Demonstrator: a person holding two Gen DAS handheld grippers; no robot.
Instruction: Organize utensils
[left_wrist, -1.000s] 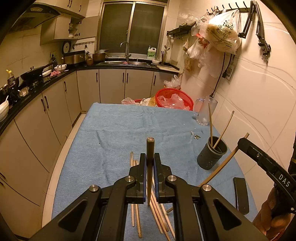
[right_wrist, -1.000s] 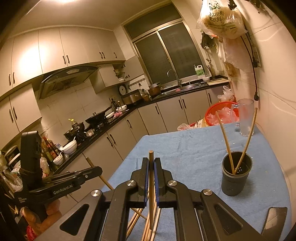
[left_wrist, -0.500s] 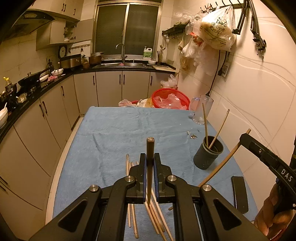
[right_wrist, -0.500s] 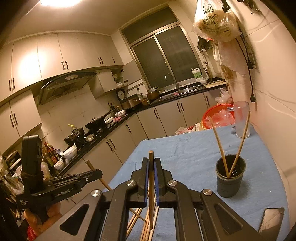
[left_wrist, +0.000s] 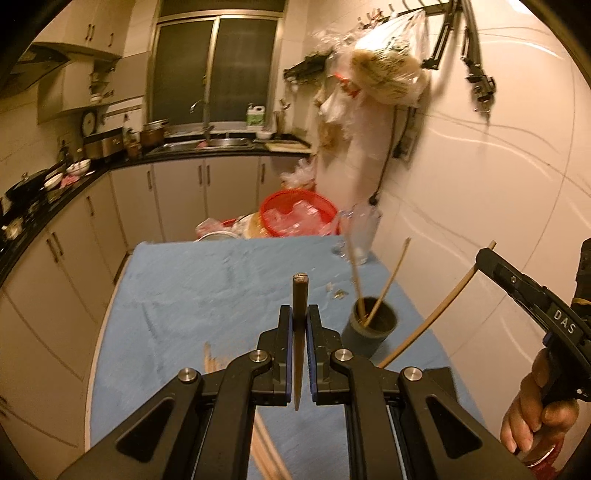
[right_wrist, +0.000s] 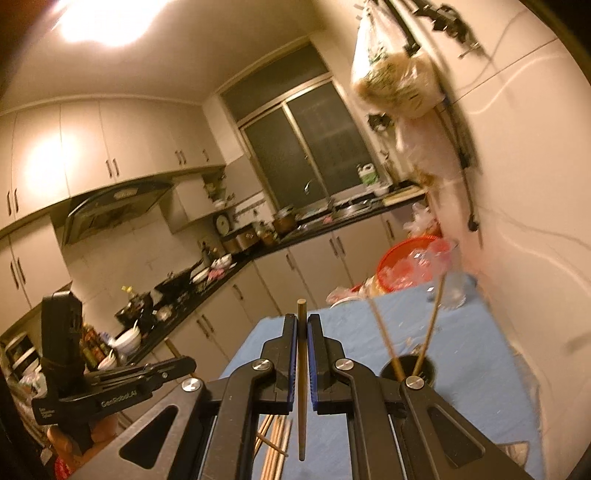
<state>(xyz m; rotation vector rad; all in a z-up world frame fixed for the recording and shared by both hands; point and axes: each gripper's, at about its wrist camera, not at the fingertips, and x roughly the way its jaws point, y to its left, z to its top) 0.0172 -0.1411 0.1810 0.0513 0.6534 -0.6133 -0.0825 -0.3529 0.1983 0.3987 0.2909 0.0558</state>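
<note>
My left gripper (left_wrist: 300, 314) is shut on a dark chopstick (left_wrist: 298, 332) that stands upright between its jaws. My right gripper (right_wrist: 302, 321) is shut on a wooden chopstick (right_wrist: 301, 380); it also shows in the left wrist view (left_wrist: 428, 325), slanting down from the right gripper. A dark grey holder (left_wrist: 371, 326) with two chopsticks (left_wrist: 384, 288) in it stands on the blue cloth right of centre; it also shows in the right wrist view (right_wrist: 424, 371). Several loose chopsticks (right_wrist: 275, 443) lie on the cloth below both grippers.
The table has a blue cloth (left_wrist: 207, 295). A clear glass (left_wrist: 364, 232) and a red basket (left_wrist: 299, 218) stand at its far end by the wall. Kitchen cabinets (left_wrist: 59, 266) run along the left. Bags (left_wrist: 388, 81) hang on the right wall.
Both grippers have risen and tilted upward, each keeping its chopstick. The holder now sits closer to both grippers, and the loose chopsticks have dropped lower in view.
</note>
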